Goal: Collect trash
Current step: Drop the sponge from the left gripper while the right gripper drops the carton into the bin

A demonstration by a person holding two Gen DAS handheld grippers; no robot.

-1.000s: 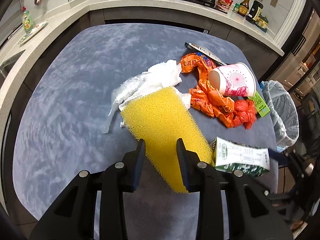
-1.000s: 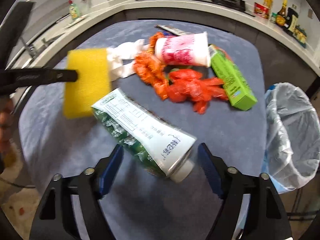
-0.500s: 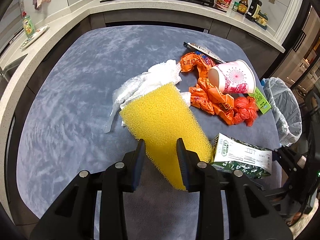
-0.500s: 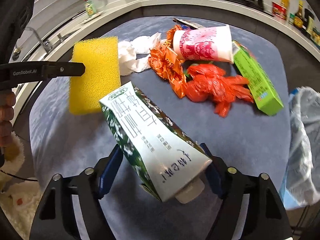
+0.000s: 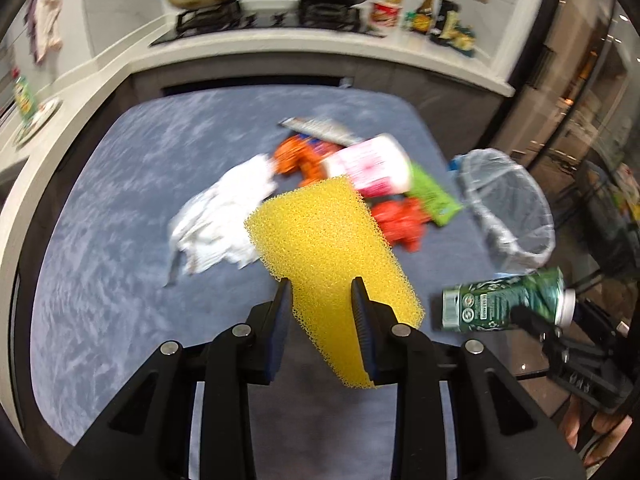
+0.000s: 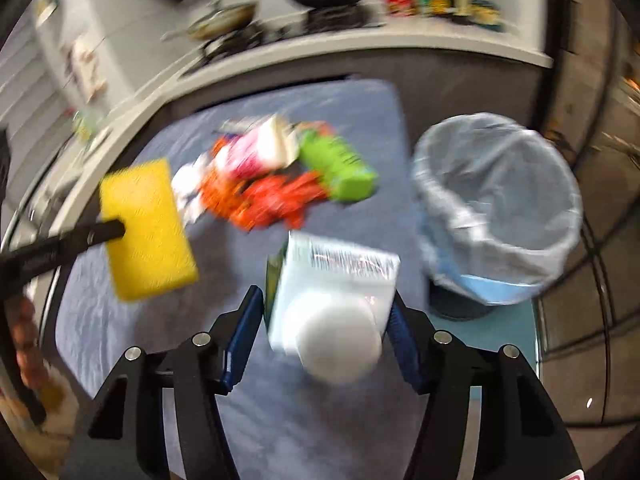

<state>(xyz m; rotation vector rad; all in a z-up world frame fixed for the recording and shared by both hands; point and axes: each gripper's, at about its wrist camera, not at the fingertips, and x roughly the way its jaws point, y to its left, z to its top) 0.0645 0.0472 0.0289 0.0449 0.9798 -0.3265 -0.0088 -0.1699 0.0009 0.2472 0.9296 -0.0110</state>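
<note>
Trash mostly remains — wrappers (image 5: 400, 220), cup (image 5: 368, 166) lie piled at 12 o'clock. Left gripper (image 5: 320, 292) clamps sponge (image 5: 332, 256); right gripper (image 6: 326, 308) is closing on carton (image 6: 332, 280), bin (image 6: 496, 208) at 2 o'clock.

Left gripper (image 5: 320, 294) jaws clamp yellow sponge (image 5: 332, 248) above trash pile.

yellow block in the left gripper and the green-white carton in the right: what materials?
Yellow rectangular block: looks like open-cell foam sponge, matte, with a coarse porous mesh surface.

Green-and-white carton: likely coated paperboard, with a glossy printed skin, folded edges and a white, probably plastic, round cap. Blur leaves this open.
</note>
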